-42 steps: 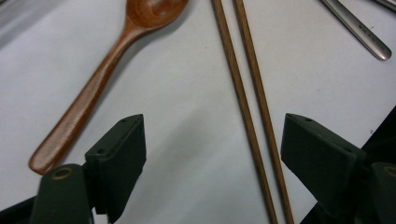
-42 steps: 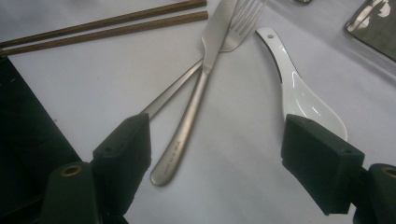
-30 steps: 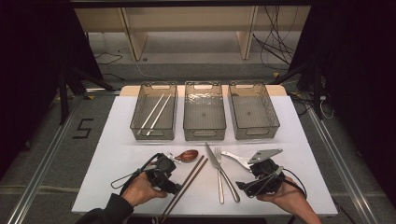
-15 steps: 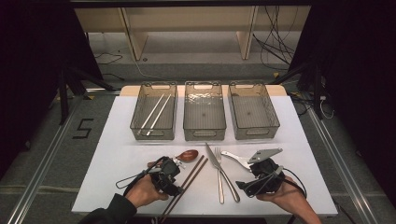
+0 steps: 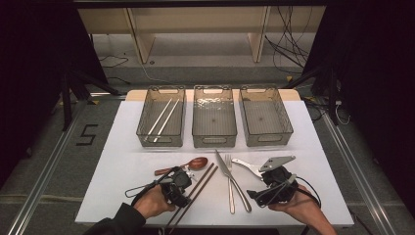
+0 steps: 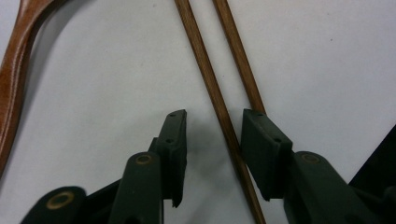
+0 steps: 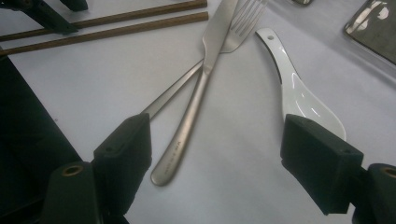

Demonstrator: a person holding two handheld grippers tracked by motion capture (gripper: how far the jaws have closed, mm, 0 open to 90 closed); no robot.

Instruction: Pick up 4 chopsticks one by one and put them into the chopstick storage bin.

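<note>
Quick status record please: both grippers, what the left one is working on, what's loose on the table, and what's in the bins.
left gripper: jaws have just been closing around the brown chopsticks; pads not yet pressing both
right gripper: open, above the knife handle
loose on table: wooden spoon, fork, white spoon
left bin: two pale chopsticks
middle bin: nothing seen inside
right bin: nothing seen inside

Wooden spoon (image 6: pixel 14 70) bowl cut off by top edge; one chopstick (image 6: pixel 240 56) lower length hidden behind claw pad.
</note>
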